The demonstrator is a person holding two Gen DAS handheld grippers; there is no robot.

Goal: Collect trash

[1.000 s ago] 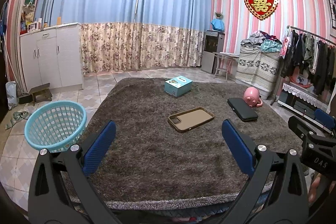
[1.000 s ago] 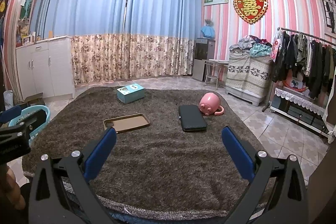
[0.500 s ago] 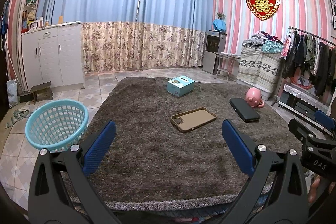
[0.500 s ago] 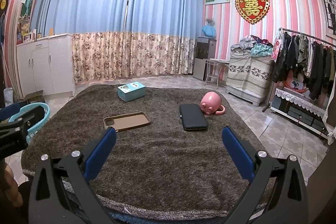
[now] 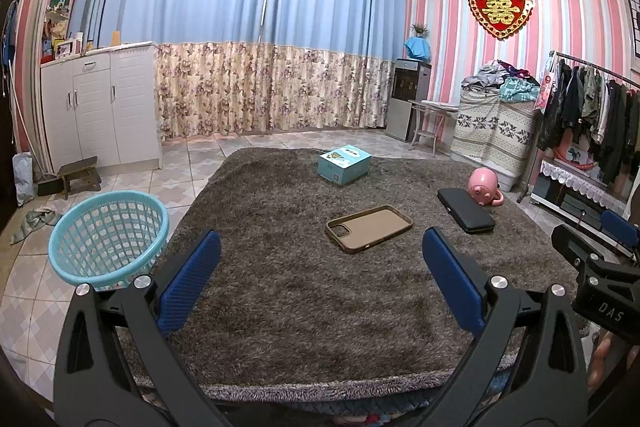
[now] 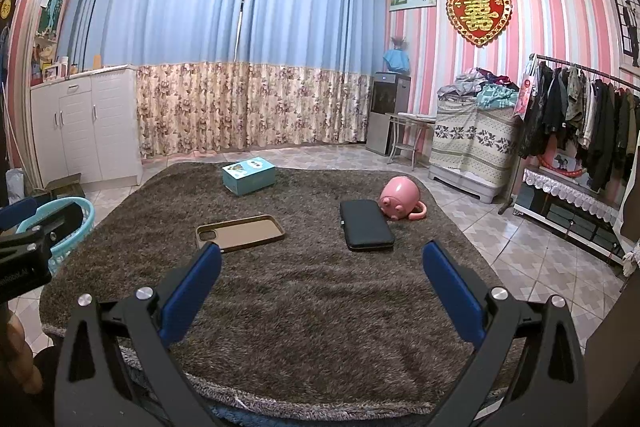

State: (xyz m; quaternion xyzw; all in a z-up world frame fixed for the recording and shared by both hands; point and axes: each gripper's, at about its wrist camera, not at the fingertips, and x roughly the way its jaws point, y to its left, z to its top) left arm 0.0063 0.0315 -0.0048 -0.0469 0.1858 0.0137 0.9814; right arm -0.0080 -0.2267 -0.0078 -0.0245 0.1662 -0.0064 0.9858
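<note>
On a shaggy brown rug (image 5: 304,291) lie a brown phone case (image 5: 369,227), a teal box (image 5: 344,164), a black case (image 5: 465,209) and a pink pig-shaped mug (image 5: 484,185). The same things show in the right wrist view: phone case (image 6: 240,233), teal box (image 6: 249,175), black case (image 6: 366,224), pink mug (image 6: 400,197). A light blue basket (image 5: 109,237) stands on the tiles left of the rug. My left gripper (image 5: 320,267) is open and empty above the rug's near edge. My right gripper (image 6: 320,279) is open and empty, also near the front edge.
A white cabinet (image 5: 102,107) and a small stool (image 5: 78,175) stand at the back left. A clothes rack (image 6: 580,115) and a covered stack (image 6: 472,143) stand at the right. Curtains (image 5: 260,47) close the far wall. Tiled floor surrounds the rug.
Both views have shifted slightly; the objects sit a little further right in each frame. Both grippers stay open and nothing on the rug has moved.
</note>
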